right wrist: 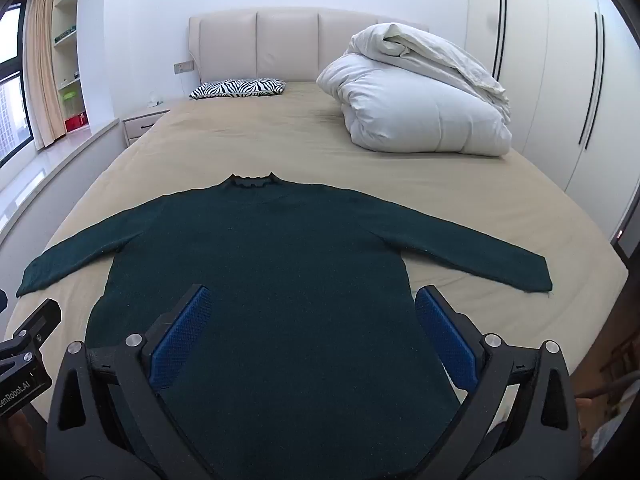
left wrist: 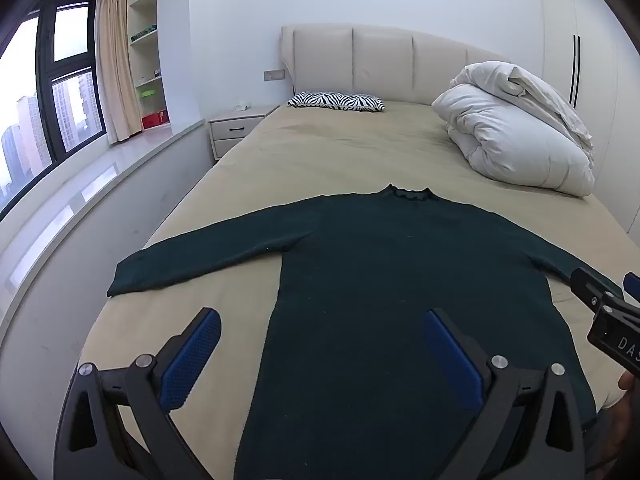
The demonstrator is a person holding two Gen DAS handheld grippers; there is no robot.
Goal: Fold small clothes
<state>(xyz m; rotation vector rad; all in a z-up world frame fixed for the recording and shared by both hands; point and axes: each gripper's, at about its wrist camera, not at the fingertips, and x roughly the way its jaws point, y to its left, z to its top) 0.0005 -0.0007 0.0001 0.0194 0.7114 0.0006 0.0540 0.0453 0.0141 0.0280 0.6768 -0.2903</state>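
Bed (right wrist: 460, 184) with tan sheet fills both my views. Bundled white duvet (right wrist: 416, 108) sits well beyond the sweater, to its right. Dark green knit long-sleeve sweater (right wrist: 260, 248) lies flat on the sheet at the near end, sleeves out to both sides, collar toward the headboard. Small zebra-print pillow (right wrist: 238, 88) sits far beyond the collar. Left gripper (left wrist: 320, 360) and right gripper (right wrist: 312, 336) hover over the sweater hem, both spread wide, holding nothing.
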